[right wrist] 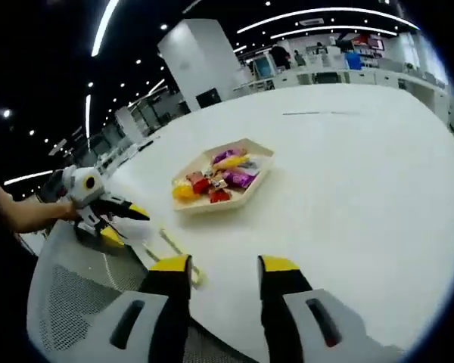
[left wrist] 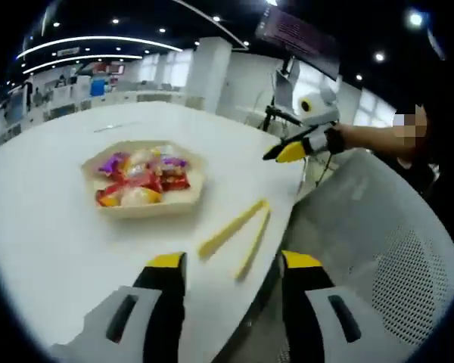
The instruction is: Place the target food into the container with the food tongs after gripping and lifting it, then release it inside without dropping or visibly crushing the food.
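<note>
White table (left wrist: pixel 53 219) bears yellow tongs (left wrist: pixel 234 236), bright wrapped snacks (left wrist: pixel 140 180); both hand-held grippers gape apart.

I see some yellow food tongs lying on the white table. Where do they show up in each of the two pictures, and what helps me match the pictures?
Left gripper view: the food tongs lie lower middle, near the table edge, just right of the tray of wrapped snacks.
Right gripper view: the food tongs lie lower left at the table edge, partly hidden behind the gripper's own yellow tip.
Shared landmark: the tray of wrapped snacks on the white table.
</note>
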`<state>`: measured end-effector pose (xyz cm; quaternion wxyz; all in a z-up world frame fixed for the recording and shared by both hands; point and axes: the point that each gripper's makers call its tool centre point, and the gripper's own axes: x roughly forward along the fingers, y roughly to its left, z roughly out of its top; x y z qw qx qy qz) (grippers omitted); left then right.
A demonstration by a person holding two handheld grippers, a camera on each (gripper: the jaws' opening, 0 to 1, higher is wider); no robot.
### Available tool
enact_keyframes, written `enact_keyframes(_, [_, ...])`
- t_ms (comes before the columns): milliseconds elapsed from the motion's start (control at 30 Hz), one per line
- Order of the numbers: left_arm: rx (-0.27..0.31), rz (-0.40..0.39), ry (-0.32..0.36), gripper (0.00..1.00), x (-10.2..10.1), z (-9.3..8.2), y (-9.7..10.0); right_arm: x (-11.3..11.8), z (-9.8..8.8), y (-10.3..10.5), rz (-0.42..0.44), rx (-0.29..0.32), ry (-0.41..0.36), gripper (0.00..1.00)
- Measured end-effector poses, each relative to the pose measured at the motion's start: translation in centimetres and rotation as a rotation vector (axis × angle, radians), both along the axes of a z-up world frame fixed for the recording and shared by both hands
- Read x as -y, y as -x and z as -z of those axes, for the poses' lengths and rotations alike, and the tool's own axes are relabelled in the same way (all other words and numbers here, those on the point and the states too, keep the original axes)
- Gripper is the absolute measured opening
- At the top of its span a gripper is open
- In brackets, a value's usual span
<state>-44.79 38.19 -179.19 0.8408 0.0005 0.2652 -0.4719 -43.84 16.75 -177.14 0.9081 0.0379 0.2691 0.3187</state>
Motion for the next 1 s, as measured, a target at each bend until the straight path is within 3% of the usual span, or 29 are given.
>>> enact_keyframes(33, [0.089, -0.079, 0.004, 0.80, -1.0, -1.7, -0.7, 0.6, -0.5, 0.4, 0.033, 0.035, 0.045, 0.71])
enact_keyframes(67, [0.121, -0.105, 0.001, 0.91, -1.3, -2.3, -0.9, 0.7, -0.8, 0.9, 0.040, 0.055, 0.057, 0.91])
enact_keyframes(100, [0.205, -0.169, -0.002, 0.99, -2.2, -3.8, -1.1, 0.6, -1.1, 1.8, 0.020, 0.086, 0.090, 1.00])
enact_keyframes(133, [0.257, -0.190, -0.043, 0.96, -3.1, -4.6, -1.0, 1.0, -1.1, 2.1, 0.019, 0.107, 0.145, 0.97])
enact_keyframes(167, [0.267, -0.244, -0.094, 1.00, -4.0, -4.7, -0.5, 1.0, -1.1, 2.5, 0.023, 0.124, 0.180, 1.00])
enact_keyframes(233, [0.277, -0.265, -0.138, 0.99, -4.7, -4.5, 0.5, 0.9, -0.7, 3.3, 0.005, 0.153, 0.245, 1.00])
enact_keyframes(367, [0.225, -0.282, -0.154, 1.00, -5.2, -2.7, 2.6, 0.0, 0.1, 3.8, 0.031, 0.161, 0.220, 1.00])
enact_keyframes(433, [0.238, -0.307, -0.172, 1.00, -5.8, -1.9, 2.3, 0.9, -1.4, 3.0, 0.048, 0.258, 0.263, 1.00])
enact_keyframes(467, [0.207, -0.352, -0.107, 1.00, -5.9, -2.4, 2.0, 0.9, -2.0, 3.0, 0.049, 0.297, 0.254, 1.00])
enact_keyframes(567, [0.241, -0.359, -0.121, 1.00, -6.3, -2.6, 2.0, 2.0, -1.7, 4.4, 0.097, 0.244, 0.162, 1.00])
enact_keyframes(633, [0.251, -0.361, -0.106, 1.00, -6.2, -2.9, 2.1, 3.6, -0.7, 5.3, 0.116, 0.247, 0.201, 1.00])
enact_keyframes(667, [0.251, -0.369, -0.089, 1.00, -6.1, -3.0, 2.0, 4.0, -0.7, 5.2, 0.191, 0.202, 0.134, 1.00])
enact_keyframes(733, [0.241, -0.351, -0.067, 0.99, -5.7, -2.8, 2.2, 2.9, -1.6, 4.7, 0.186, 0.236, 0.033, 1.00])
enact_keyframes(800, [0.244, -0.364, -0.037, 0.99, -5.9, -3.0, 1.9, 2.6, -1.7, 4.4, 0.135, 0.280, 0.110, 1.00])
enact_keyframes(867, [0.254, -0.359, -0.038, 0.99, -5.7, -3.1, 2.0, 2.1, -1.0, 4.7, 0.076, 0.257, 0.158, 1.00])
enact_keyframes(1000, [0.257, -0.340, -0.053, 0.99, -5.3, -2.9, 2.1, 1.8, -0.9, 4.7, 0.072, 0.252, 0.141, 1.00])
